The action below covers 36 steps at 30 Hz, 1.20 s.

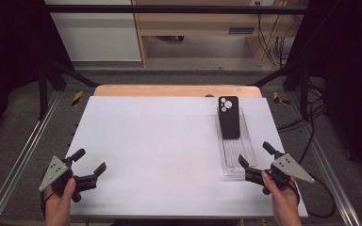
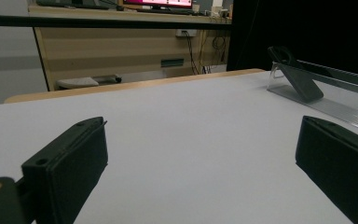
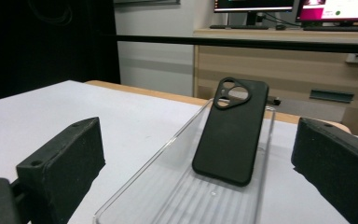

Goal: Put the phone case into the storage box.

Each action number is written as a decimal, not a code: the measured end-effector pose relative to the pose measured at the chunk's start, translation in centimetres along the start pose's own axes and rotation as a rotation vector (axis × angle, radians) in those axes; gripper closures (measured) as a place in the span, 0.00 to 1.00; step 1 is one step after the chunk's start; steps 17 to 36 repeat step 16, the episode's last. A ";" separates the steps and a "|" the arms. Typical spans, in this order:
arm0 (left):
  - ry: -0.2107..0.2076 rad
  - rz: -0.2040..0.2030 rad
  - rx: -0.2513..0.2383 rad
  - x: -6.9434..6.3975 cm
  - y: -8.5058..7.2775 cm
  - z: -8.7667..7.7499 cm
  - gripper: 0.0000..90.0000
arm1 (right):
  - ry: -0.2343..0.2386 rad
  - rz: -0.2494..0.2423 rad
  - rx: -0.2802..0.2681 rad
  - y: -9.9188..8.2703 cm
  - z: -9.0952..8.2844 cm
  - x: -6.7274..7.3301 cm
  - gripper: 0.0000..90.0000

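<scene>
Resting low at the near right corner of the white bench [image 1: 160,141], the right gripper [image 1: 259,160] sat with its jaws spread wide and empty, aimed straight along the clear ridged plastic tray [image 1: 238,157] just beyond them. That tray ran from near to far on the right side of the bench, and on its far part lay the matte black phone case with round camera cut-outs [image 1: 229,117], cut-out end away from the person. In the right gripper view the phone case [image 3: 230,133] sat propped at a slant on the tray [image 3: 182,196] rather than flat, its far end raised, which probably left an edge free for the jaws to close on. The wide spread suited the width of the case, and the line-up with the tray suggested a reach forward was the likely next move, though nothing was touched yet. Over at the near left corner, the left gripper [image 1: 87,162] was likewise open and holding nothing, well apart from the tray, seemingly parked out of the way. Its own view looked across bare bench toward the case [image 2: 298,79] and tray [image 2: 335,107] at the far right. A wooden cabinet [image 1: 193,23] stood beyond the bench.
</scene>
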<state>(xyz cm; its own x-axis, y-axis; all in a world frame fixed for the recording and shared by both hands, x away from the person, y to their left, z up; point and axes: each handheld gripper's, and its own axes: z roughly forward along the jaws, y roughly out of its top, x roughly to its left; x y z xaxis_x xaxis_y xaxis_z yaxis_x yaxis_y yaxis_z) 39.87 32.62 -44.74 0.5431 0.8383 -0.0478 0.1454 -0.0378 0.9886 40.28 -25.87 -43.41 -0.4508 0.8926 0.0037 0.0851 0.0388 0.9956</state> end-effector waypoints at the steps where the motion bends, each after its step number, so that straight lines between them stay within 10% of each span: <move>1: -0.002 0.001 0.000 0.0 0.0 0.0 0.03 | 0.008 -0.004 0.003 -0.1 0.1 0.2 0.03; 36: -0.018 -0.003 0.002 -0.3 0.0 0.3 0.03 | 0.034 -0.011 0.036 -1.6 -0.1 0.8 0.03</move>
